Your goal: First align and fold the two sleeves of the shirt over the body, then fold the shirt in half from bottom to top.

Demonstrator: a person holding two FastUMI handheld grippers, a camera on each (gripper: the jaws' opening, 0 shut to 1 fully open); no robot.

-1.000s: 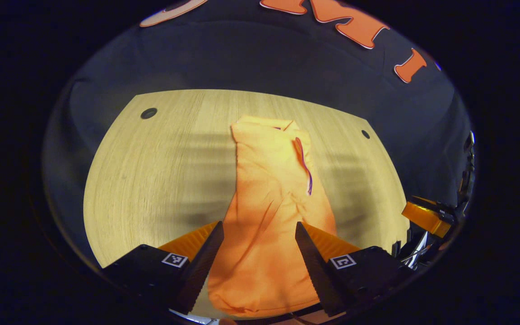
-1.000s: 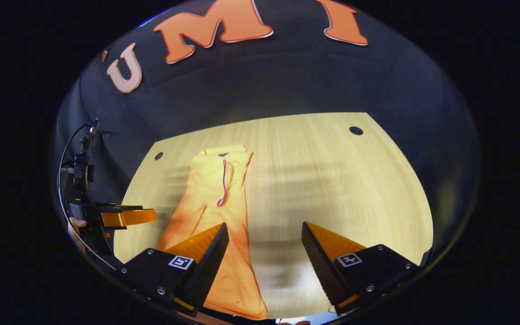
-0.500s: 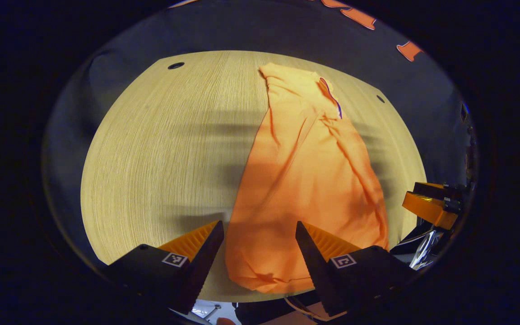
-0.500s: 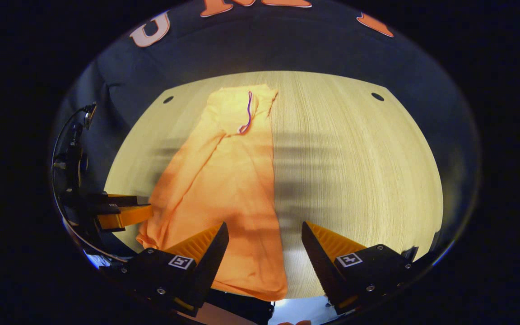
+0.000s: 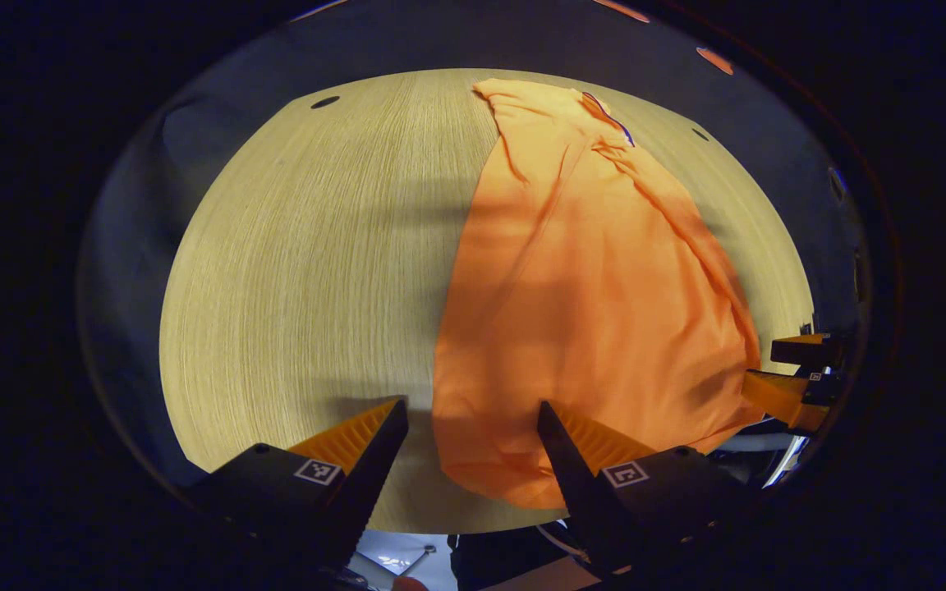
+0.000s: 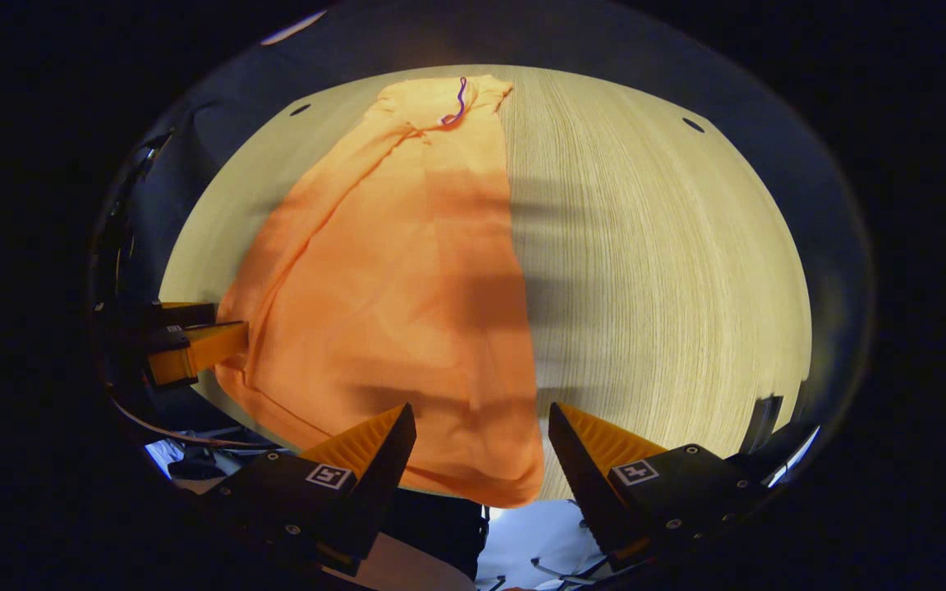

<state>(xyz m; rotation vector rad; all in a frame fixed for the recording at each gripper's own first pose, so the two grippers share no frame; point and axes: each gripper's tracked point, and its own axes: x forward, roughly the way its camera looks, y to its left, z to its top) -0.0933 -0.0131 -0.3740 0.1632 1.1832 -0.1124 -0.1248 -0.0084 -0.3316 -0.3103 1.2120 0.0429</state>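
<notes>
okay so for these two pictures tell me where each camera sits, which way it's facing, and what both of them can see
Left gripper view: rides on the left gripper, above the table's near edge, facing forward along its open fingers over the orange shirt on the wooden table; the right gripper shows at the right edge.
Right gripper view: rides on the right gripper, also above the near edge, facing the shirt and table; the left gripper shows at the left edge.
Shared: the shirt with its collar at the far end, the table, and the opposite gripper.

We see both gripper views high over table's (image 5: 292,246) near edge, facing forward-down; shared: shirt (image 5: 588,279) beyond fingers.
</notes>
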